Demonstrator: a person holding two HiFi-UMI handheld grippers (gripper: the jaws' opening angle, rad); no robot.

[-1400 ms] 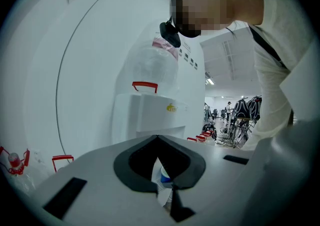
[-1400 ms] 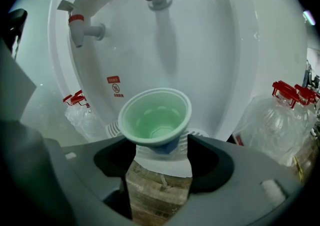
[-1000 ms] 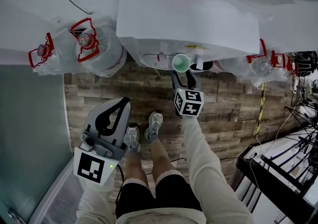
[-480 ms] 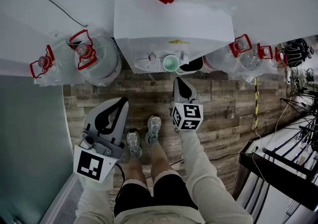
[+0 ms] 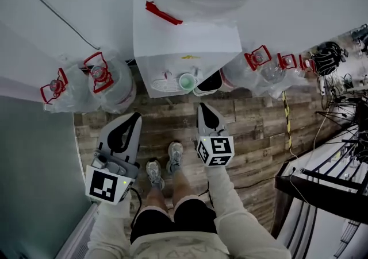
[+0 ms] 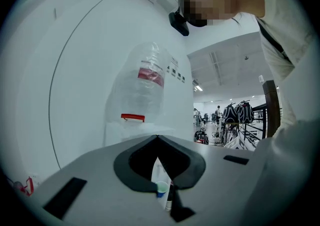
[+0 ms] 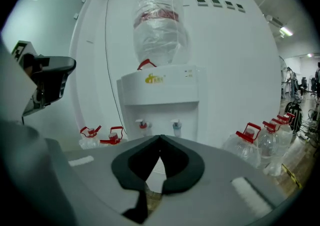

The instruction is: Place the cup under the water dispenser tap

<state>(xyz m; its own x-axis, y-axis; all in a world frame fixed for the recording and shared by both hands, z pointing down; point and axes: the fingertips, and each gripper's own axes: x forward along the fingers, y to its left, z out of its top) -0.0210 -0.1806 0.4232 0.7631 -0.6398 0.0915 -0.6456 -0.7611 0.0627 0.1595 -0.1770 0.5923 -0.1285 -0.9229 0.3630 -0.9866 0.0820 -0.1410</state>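
Showing the cup [image 5: 187, 81] at the right edge of the water dispenser's [image 5: 184, 39] drip tray [image 5: 161, 85], below the taps.
Left gripper [image 5: 135, 118] and right gripper [image 5: 202, 107], both pressed together and empty, hover apart from it; if the cup sits off-centre, water may miss it.

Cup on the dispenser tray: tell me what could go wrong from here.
1. The cup stands on the drip tray, seemingly between the two taps; water might miss it.
2. It looks light and sits near the tray's right end, so a nudge from the shut right gripper could tip it.
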